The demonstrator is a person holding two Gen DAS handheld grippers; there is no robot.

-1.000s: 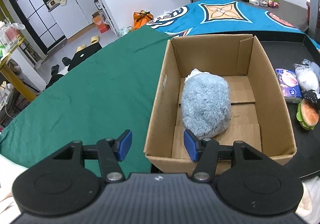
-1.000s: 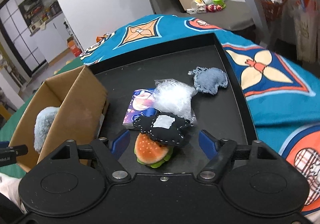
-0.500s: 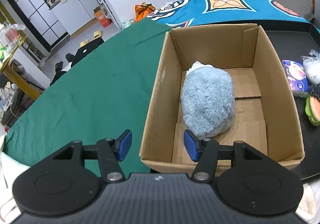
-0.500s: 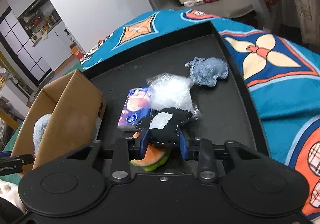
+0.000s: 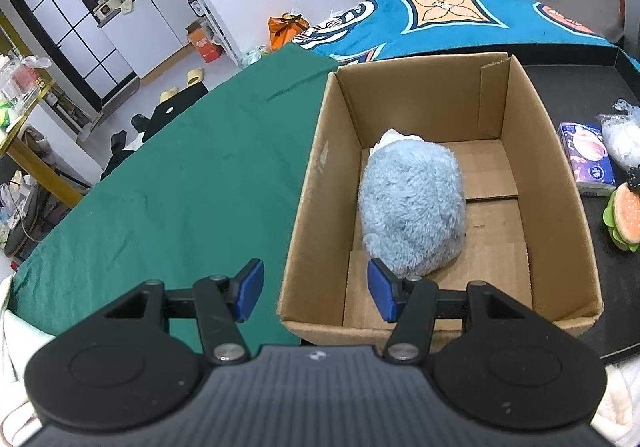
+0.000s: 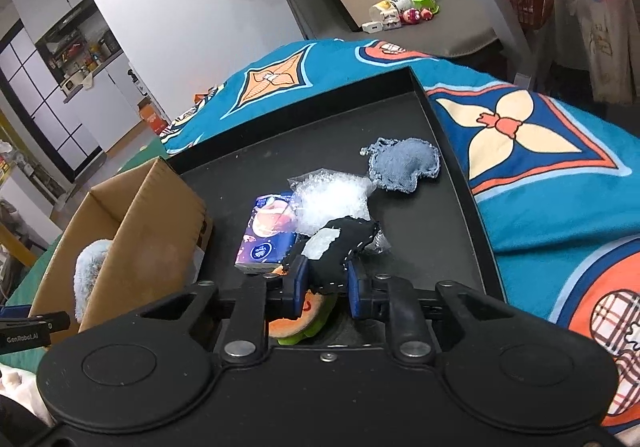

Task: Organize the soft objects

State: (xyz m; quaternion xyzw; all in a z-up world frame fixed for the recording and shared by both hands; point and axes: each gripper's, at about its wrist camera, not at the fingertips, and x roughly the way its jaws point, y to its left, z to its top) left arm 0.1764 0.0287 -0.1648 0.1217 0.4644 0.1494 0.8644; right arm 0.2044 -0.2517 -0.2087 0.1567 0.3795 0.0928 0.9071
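So the black stitched plush [image 6: 340,247] is pinched at its near edge by the right gripper [image 6: 326,283], whose fingers have just been closing and are now clamped narrow on the fabric. It's sitting on the black tray [image 6: 448,151], just right of the cardboard box [image 6: 144,231], and it's draped over the burger toy [image 6: 296,323].

Risk number one: only a thin fold is caught, so the plush could be pulled free once it's lifted. Risk two: the burger toy or the crinkly plastic bag [image 6: 330,201] touching it could get dragged along, since everything near that side of the box is piled together with the tissue pack [image 6: 266,237].

The left gripper [image 5: 316,293] is held half open with nothing in it, above the box's near left corner, so the box wall could be bumped. The blue fluffy toy [image 5: 412,213] is already inside the box.
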